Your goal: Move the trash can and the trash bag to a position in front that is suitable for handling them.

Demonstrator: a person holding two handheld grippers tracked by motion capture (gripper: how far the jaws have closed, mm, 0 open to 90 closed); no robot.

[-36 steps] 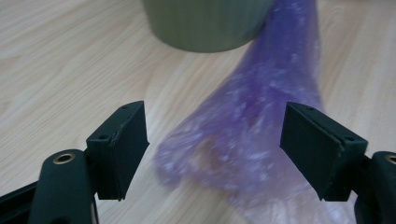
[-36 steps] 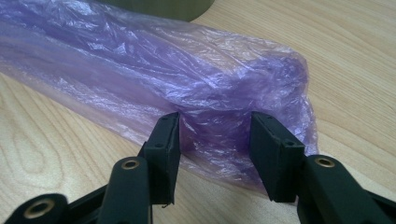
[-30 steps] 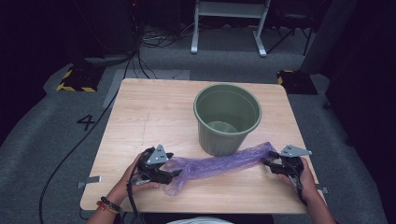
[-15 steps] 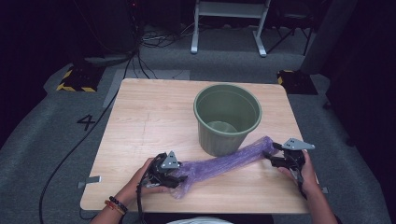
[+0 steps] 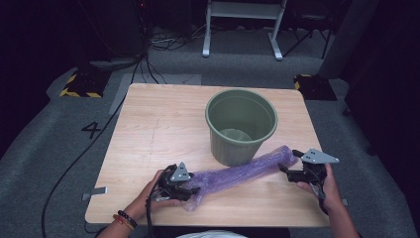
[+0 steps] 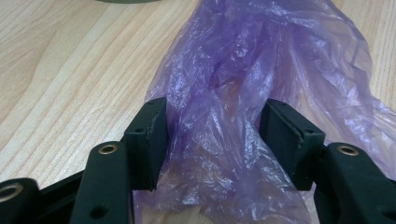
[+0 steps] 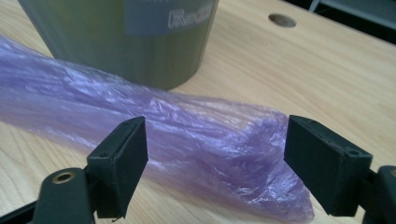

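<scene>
Lying on wood table (image 5: 163, 124) (grey carpet (image 5: 44, 163) round): purple bag (image 5: 237, 173), left hand-held gripper (image 5: 190, 189) clamping it, right (image 5: 287, 168) just opened.

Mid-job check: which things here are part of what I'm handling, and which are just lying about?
In the job: purple plastic bag, green bin, left gripper closed on the bag, right gripper open at its other end.
Lying about: cables, white frame.

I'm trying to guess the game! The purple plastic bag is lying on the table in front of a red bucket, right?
Not quite: the bucket is green, not red, as the high view shows. The purple plastic bag does lie on the table in front of it.
</scene>
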